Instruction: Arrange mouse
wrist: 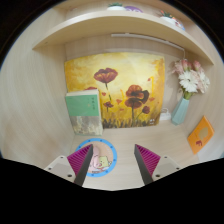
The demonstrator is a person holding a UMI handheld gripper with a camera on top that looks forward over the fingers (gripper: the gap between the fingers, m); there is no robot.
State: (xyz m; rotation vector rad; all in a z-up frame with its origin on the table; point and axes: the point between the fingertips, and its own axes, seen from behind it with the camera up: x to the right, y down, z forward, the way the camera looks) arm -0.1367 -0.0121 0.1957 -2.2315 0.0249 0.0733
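Observation:
My gripper (113, 166) is open above a pale wooden desk (40, 140), and nothing is held between its fingers. A round mat with a blue rim and a cartoon picture (100, 155) lies flat on the desk, just ahead of the left finger (79, 160) and partly hidden by it. The right finger (148, 161) hangs over bare desk. No mouse shows in this view.
A flower painting (115, 88) leans on the back wall. A green book (84, 112) stands in front of its left part. A blue vase with pink flowers (183, 100) and an orange card (201, 133) sit to the right. A shelf (120, 22) runs overhead.

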